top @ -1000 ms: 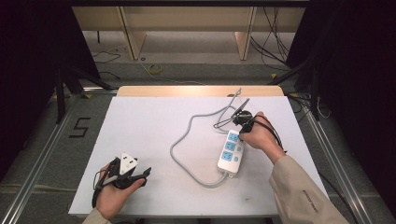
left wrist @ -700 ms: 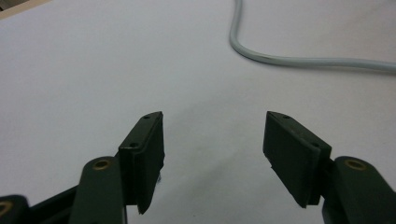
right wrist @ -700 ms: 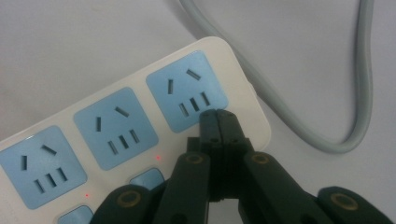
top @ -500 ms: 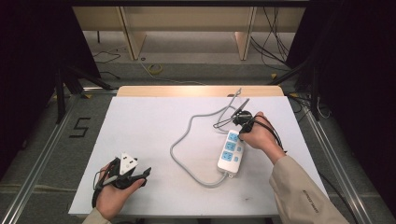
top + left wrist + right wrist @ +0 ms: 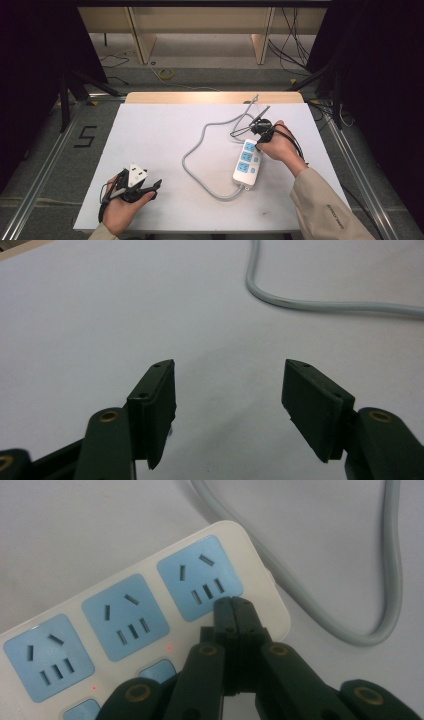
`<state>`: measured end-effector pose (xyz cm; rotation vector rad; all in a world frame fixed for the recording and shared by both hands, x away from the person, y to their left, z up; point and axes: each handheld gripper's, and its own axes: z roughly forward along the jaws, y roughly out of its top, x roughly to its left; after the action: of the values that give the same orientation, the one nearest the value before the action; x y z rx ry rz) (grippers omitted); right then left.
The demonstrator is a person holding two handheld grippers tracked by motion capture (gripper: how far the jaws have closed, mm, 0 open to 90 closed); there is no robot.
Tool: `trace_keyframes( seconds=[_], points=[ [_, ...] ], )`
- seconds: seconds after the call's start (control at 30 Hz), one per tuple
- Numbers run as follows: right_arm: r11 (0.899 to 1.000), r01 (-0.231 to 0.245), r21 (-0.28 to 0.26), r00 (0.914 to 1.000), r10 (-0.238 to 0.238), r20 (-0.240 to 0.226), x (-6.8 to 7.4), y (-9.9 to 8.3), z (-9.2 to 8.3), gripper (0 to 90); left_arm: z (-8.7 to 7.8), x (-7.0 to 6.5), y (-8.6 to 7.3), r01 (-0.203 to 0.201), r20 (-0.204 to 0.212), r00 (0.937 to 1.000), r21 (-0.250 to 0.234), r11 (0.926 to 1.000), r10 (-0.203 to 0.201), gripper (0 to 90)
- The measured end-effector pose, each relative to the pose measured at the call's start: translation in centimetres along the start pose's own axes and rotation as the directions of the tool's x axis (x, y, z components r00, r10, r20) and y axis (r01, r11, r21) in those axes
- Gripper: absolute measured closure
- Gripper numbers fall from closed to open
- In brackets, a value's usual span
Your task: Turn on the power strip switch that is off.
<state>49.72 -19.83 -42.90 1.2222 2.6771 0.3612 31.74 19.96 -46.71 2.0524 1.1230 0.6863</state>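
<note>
Power strip: white plastic three-socket power strip (image 5: pixel 247 163) with blue faces lay right of centre on the white table (image 5: pixel 165 135).
Cord: its grey cable (image 5: pixel 200 150) looped leftward.
Right gripper (image 5: pixel 233 605): jaws pressed together, tips over the end socket.
Left gripper (image 5: pixel 227 405): jaws spread, nothing between, near table's front-left.

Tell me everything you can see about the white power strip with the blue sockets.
The white plastic power strip with blue sockets lies flat on the white table, right of centre, its long side running roughly away from the person. It has three pale blue socket faces in a row, each with slots, small blue buttons beside them and tiny red lights. A grey cable leaves its near end and loops away across the table. The right claw, shut, rests its tips at the edge of one end socket.
</note>
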Motion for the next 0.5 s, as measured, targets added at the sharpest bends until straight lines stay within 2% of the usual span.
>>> trace_keyframes(
  seconds=[0.5],
  points=[
    [1.000, -0.010, -0.021, 0.9999, 0.010, -0.013, -0.25, -0.31, -0.02, 90.0, 0.11, -0.07, 0.02, 0.000, 0.003, 1.0000, 0.001, 1.0000, 0.000, 38.4]
  ],
)
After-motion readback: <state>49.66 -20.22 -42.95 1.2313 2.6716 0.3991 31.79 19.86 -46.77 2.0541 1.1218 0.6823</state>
